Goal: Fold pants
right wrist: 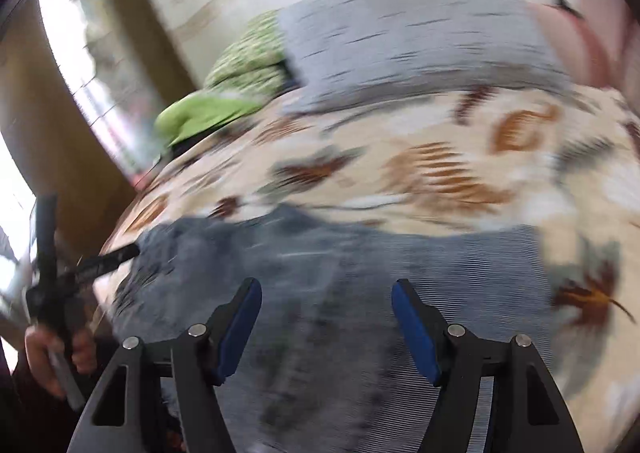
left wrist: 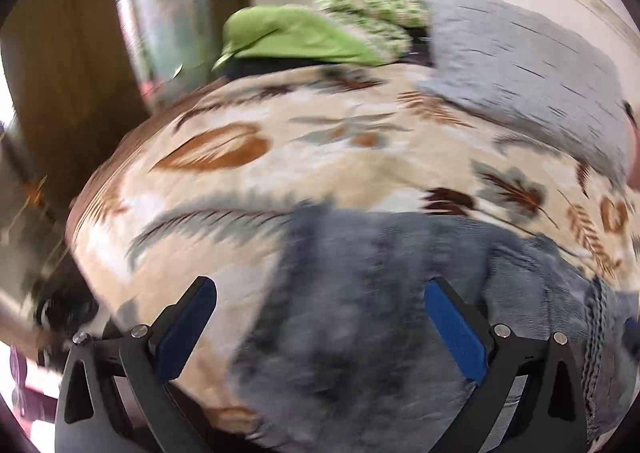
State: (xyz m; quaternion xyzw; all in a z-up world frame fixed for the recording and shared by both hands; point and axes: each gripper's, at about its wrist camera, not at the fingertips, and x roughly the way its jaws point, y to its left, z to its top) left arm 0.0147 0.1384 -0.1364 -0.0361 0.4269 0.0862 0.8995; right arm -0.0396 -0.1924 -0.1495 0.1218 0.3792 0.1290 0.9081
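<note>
my left gripper (left wrist: 320,329) spread, empty | right gripper (right wrist: 326,327) spread, empty | jeans (right wrist: 360,265) below my fingers on bed (left wrist: 320,157), look part-folded | final folds left, blurry

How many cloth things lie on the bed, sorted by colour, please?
Blue-grey pants: 1
Grey pillow: 1
Plain green cloth: 1
Green and white patterned cloth: 1
Total: 4, all on the leaf-print bedcover. The pictures are blurred, so what the two green cloths are cannot be told.
</note>
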